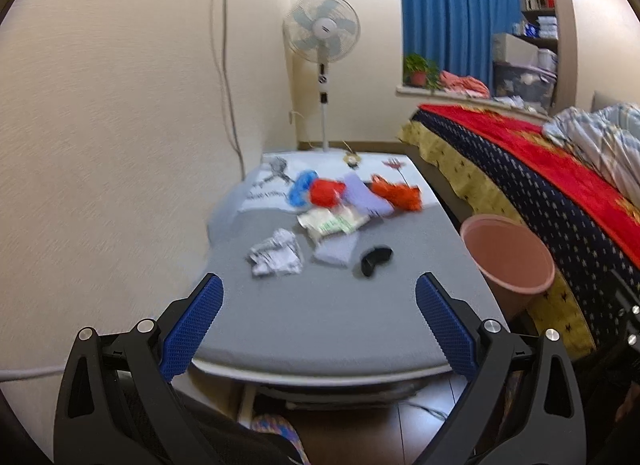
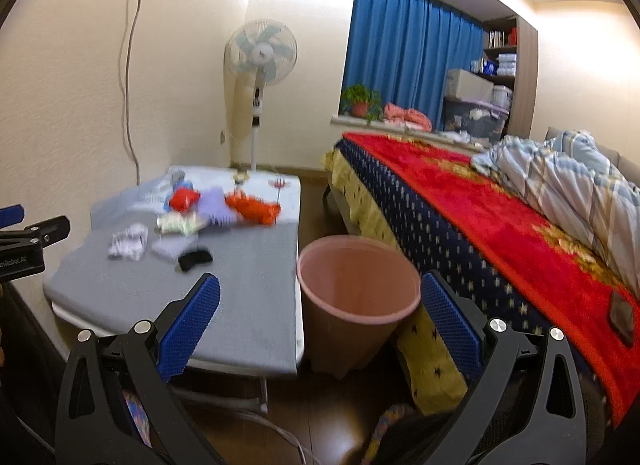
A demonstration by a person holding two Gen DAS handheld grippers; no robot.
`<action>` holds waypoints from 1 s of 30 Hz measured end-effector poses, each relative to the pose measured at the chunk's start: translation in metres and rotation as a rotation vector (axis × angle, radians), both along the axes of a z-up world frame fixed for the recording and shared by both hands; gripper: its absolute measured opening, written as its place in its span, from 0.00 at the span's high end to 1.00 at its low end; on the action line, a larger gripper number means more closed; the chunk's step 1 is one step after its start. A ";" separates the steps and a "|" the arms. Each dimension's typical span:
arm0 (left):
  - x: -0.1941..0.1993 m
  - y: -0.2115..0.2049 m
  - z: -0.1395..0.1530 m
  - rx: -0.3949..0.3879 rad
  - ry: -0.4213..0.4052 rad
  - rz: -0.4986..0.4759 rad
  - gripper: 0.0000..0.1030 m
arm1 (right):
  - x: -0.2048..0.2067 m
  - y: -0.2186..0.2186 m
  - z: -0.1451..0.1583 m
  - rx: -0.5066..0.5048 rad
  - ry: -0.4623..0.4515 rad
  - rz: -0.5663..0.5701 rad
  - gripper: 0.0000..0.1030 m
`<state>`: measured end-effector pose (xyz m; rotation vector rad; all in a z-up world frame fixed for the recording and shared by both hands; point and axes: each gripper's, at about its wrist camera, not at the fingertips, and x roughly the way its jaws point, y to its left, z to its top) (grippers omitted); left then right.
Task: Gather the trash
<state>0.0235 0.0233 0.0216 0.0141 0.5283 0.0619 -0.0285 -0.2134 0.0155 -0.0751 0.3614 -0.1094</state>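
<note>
Trash lies on a grey-covered table (image 1: 320,317): crumpled white paper (image 1: 276,253), a black item (image 1: 376,259), a pale wrapper (image 1: 332,223), a lilac piece (image 1: 366,195), red plastic (image 1: 326,191), orange plastic (image 1: 398,193) and a blue piece (image 1: 302,185). A pink bin (image 1: 508,261) stands on the floor between table and bed. My left gripper (image 1: 318,317) is open and empty over the table's near end. My right gripper (image 2: 320,317) is open and empty above the bin (image 2: 356,289). The trash also shows in the right wrist view, with the paper (image 2: 128,245) nearest.
A bed with a red and dark blue blanket (image 2: 480,205) runs along the right. A standing fan (image 1: 322,37) is in the corner behind the table. A cable (image 1: 228,65) hangs down the left wall. A blue curtain (image 1: 452,13) covers the window.
</note>
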 end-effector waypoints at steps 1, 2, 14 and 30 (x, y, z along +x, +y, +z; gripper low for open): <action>0.005 0.003 0.005 -0.003 -0.006 0.006 0.09 | 0.007 0.002 0.006 0.008 -0.015 0.009 0.05; 0.012 0.009 0.011 -0.004 -0.016 0.022 0.09 | 0.017 0.005 0.013 0.017 -0.031 0.019 0.05; 0.125 0.047 0.046 0.017 -0.046 0.198 0.09 | 0.175 0.060 -0.020 0.039 0.053 0.152 0.05; 0.222 0.081 -0.002 -0.023 0.076 0.303 0.09 | 0.284 0.125 -0.143 0.088 0.327 0.265 0.05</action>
